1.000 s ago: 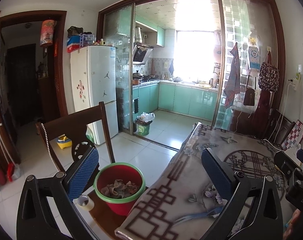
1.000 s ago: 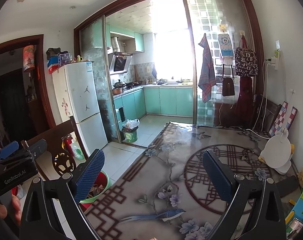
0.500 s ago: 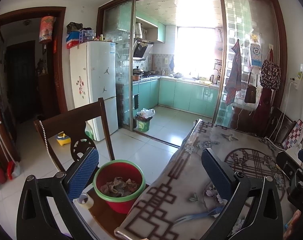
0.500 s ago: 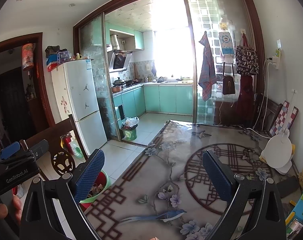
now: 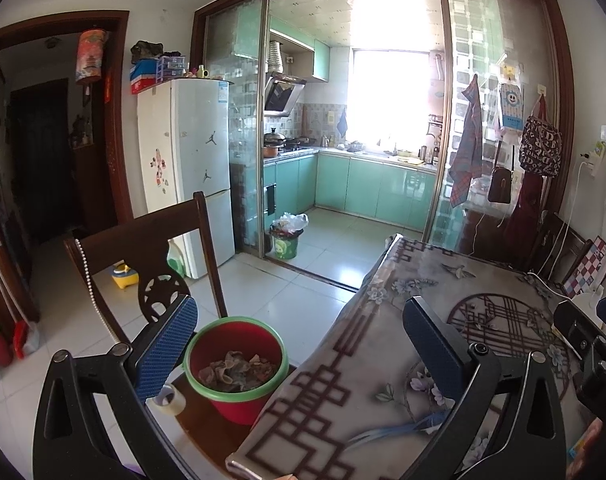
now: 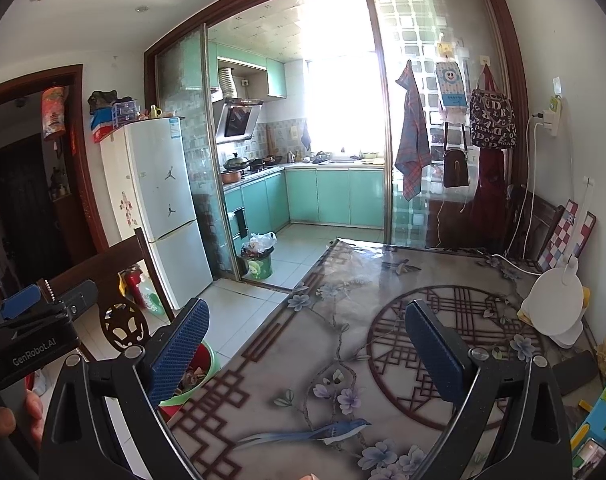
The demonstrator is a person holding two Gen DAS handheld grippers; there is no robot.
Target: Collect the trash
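Both our left tool [image 5: 299, 352] and right tool [image 6: 303, 348] gape empty beside the bucket [image 5: 239, 372], whose crumpled scraps look light and soft, best pinched at an edge

A round red plastic bucket with a green rim [image 5: 239, 364] stands upright on a dark wooden chair seat, right beside the table edge, and it holds a pile of crumpled brown and grey trash [image 5: 237, 372] inside.

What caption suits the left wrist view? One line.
Open left hand-held gripper above a red, green-rimmed trash bucket on a chair beside the patterned table.
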